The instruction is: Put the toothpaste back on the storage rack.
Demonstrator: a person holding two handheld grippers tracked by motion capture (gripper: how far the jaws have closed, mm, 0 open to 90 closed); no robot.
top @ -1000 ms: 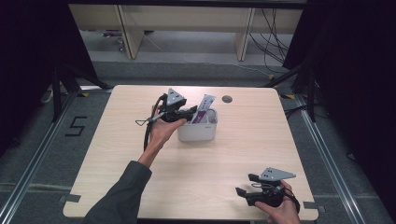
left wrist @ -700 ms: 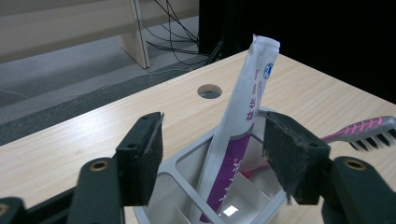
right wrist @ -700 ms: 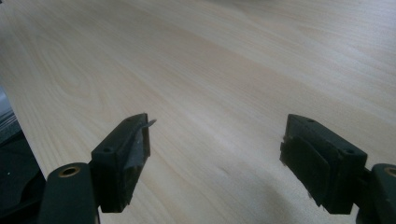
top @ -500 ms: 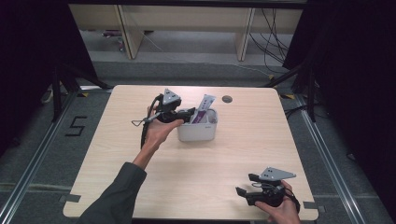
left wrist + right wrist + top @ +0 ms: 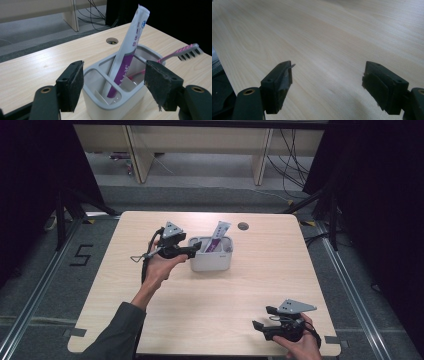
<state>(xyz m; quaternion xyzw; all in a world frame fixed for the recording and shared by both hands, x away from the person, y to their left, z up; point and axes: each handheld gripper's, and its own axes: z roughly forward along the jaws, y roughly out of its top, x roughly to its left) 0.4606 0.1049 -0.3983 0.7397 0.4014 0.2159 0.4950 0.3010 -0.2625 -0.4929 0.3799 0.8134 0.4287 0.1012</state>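
Backing leftward from the holder, left gripper had just opened its fingers wide and empty, toothpaste tube apparently delivered; right gripper idled wide at lower right.

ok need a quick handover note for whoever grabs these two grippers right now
Left gripper: fingers open, just been opening, nothing pressed between them; it sits at the near left side of the grey holder.
Right gripper: open, empty, low over the bare table at the near right.
Things: the toothpaste tube stands tilted in a holder compartment; the pink toothbrush leans in another, head sticking out over the rim.
Done: both items are in the holder.
Left: probably only backing the left gripper away.
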